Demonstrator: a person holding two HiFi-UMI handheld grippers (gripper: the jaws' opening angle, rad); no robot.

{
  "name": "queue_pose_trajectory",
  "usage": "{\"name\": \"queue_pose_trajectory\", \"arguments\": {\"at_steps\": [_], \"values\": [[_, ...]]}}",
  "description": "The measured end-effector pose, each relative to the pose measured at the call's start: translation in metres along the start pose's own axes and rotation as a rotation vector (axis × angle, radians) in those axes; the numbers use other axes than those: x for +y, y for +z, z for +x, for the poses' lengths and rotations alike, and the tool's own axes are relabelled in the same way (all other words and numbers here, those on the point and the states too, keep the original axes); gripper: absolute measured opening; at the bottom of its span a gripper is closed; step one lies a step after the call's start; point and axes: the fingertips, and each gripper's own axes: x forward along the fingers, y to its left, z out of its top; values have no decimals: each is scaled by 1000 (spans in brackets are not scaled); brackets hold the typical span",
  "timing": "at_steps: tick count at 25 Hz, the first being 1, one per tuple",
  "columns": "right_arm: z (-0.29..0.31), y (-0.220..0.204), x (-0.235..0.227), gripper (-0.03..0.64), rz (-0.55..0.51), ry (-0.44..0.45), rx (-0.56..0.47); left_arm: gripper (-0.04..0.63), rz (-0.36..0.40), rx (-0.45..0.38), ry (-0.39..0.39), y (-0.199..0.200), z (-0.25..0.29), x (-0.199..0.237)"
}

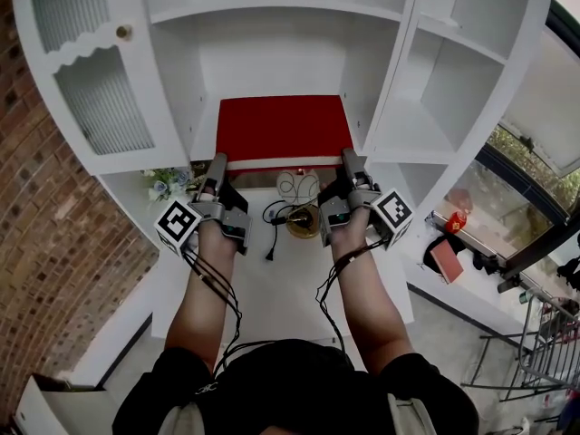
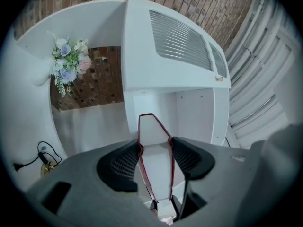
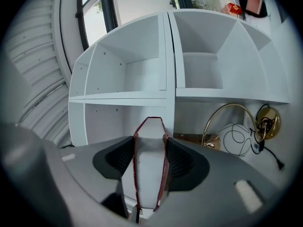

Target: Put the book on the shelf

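White shelf unit (image 1: 272, 12): central compartment open. Red book (image 1: 281, 127) held flat, cover up, off the table (image 1: 272, 297), at the mouth of that compartment. Left gripper (image 1: 217, 163) jaws clamped on book's left edge, right gripper (image 1: 349, 159) jaws clamped on its right edge. Flowers (image 1: 168, 184) left of the left gripper.

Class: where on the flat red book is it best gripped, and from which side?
Grip the book across its thickness at both near corners, from the person's side, as the left gripper and right gripper do. It lies flat and wide, so spaced grips likely keep it level and leave the far edge free for the shelf.
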Motion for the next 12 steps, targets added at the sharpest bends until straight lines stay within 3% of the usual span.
{"name": "queue_pose_trajectory", "arguments": {"at_steps": [5,12], "values": [[12,6,0,249,-76,-72,-4,247,52,-12,25,9,10,4],[27,10,-4,273,-78,-143,-7,267,111,-28,82,14,22,6]]}}
